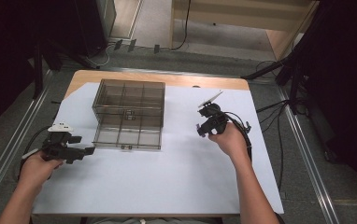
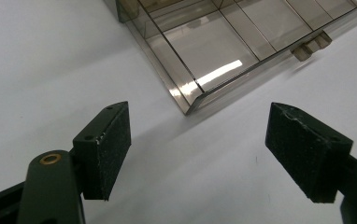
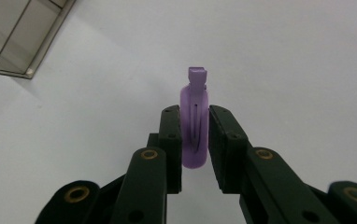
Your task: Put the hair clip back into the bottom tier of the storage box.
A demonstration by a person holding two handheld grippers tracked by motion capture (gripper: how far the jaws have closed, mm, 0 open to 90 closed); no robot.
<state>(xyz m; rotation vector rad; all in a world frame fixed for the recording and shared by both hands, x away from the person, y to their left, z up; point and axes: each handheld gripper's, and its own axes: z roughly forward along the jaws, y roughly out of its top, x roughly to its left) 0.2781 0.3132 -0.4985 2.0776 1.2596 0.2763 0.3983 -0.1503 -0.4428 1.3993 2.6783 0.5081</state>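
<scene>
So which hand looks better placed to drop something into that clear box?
Probably the right gripper: its jaws already clamp a purple clip. The left gripper sits nearer the compartment box but open, holding nothing.

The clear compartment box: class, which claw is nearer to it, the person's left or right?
Left. The left claw sits open just off the clear compartment box at its near left corner; the right claw, holding a purple clip, is farther off to its right.

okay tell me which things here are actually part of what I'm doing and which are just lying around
In play:
- purple clip, clamped in the right gripper
- clear compartment box, lying open
- left gripper, open beside the box

Lying about:
- white sheet over the table
- cables on the floor
</scene>
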